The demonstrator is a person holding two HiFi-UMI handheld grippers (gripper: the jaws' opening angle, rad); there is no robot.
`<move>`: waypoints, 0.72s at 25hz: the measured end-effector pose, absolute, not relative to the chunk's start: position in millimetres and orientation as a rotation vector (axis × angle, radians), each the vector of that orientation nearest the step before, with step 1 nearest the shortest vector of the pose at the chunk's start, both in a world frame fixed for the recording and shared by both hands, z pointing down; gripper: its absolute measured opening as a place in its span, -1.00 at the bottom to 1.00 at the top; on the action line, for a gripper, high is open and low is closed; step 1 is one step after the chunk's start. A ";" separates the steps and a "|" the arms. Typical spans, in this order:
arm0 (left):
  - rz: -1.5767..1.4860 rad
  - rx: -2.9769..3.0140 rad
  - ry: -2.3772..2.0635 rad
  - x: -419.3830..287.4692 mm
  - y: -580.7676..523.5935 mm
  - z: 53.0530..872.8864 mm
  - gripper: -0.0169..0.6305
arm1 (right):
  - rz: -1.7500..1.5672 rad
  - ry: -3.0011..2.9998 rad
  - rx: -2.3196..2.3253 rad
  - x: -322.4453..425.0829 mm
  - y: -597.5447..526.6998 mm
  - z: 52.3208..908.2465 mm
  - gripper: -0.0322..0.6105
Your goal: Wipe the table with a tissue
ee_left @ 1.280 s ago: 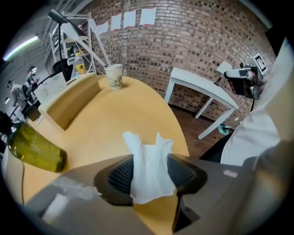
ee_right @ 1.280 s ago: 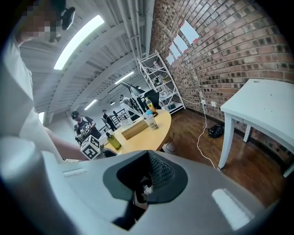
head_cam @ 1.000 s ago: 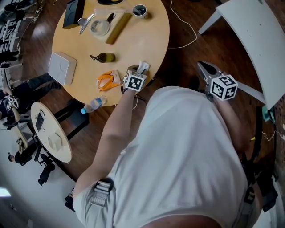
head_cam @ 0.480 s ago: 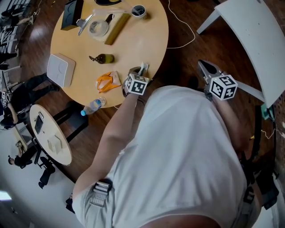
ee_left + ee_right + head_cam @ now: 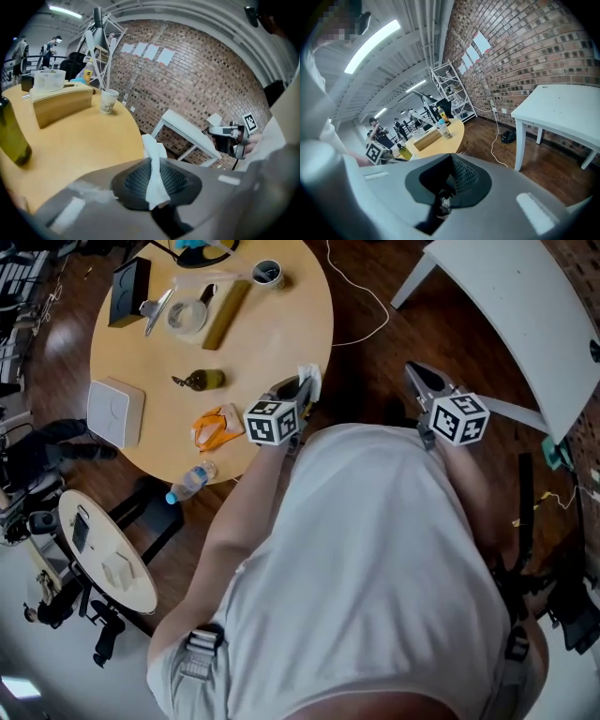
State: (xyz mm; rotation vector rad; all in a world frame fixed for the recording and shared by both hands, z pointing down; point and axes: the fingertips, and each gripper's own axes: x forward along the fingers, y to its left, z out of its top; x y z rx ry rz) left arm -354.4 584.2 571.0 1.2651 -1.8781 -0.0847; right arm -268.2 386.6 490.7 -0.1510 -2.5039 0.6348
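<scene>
The left tool (image 5: 302,388) has shut its jaws firmly on the tissue (image 5: 153,174) within the last second. A white strip of it is pinched between the 2 pads (image 5: 132,182), and its free end stands out past the tips. In the same time this tool has come up from the round tabletop (image 5: 281,334) and has turned. It now hangs at the edge of the tabletop nearest the person, and the tissue touches no wood. The right tool (image 5: 417,378) has not moved. It stays over the floor (image 5: 394,343), well apart from that edge, with its jaws together and nothing between them.

I judge that the taking of the tissue is finished and the wiping itself is not yet begun. For the next move the tissue must go down again onto the tabletop and be dragged across it. Only a short part sticks out of the jaws, so the hard tips may scrape the wood instead of the paper. The orange thing (image 5: 216,426) and the small dark bottle (image 5: 202,380) lie near that same edge, so the free area for a stroke is limited there
</scene>
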 end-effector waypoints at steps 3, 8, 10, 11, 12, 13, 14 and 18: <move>-0.073 1.357 -1.871 -351.0 564.6 556.6 -0.81 | 0.629 -2.516 -0.095 -258.6 384.3 489.2 -0.88; -0.080 1.512 -1.848 -340.4 533.8 533.1 -0.81 | 0.630 -2.525 0.014 -239.7 380.2 484.6 -0.88; -0.073 1.596 -1.807 -328.0 517.7 529.6 -0.81 | 0.625 -2.537 0.088 -226.7 371.2 482.0 -0.88; -0.058 1.643 -1.788 -323.0 511.2 528.3 -0.81 | 0.625 -2.546 0.123 -221.8 366.9 481.7 -0.88; -0.036 1.683 -1.775 -321.2 507.0 527.2 -0.80 | 0.629 -2.556 0.151 -220.1 364.1 482.5 -0.88; -0.011 1.712 -1.772 -322.9 505.2 525.8 -0.80 | 0.636 -2.568 0.164 -222.0 362.7 484.5 -0.88; 0.009 1.729 -1.774 -326.0 503.8 524.1 -0.80 | 0.644 -2.577 0.169 -225.2 361.7 486.8 -0.88; 0.039 1.790 -1.743 -322.6 476.1 517.5 -0.80 | 0.661 -2.562 0.228 -216.4 347.1 489.0 -0.88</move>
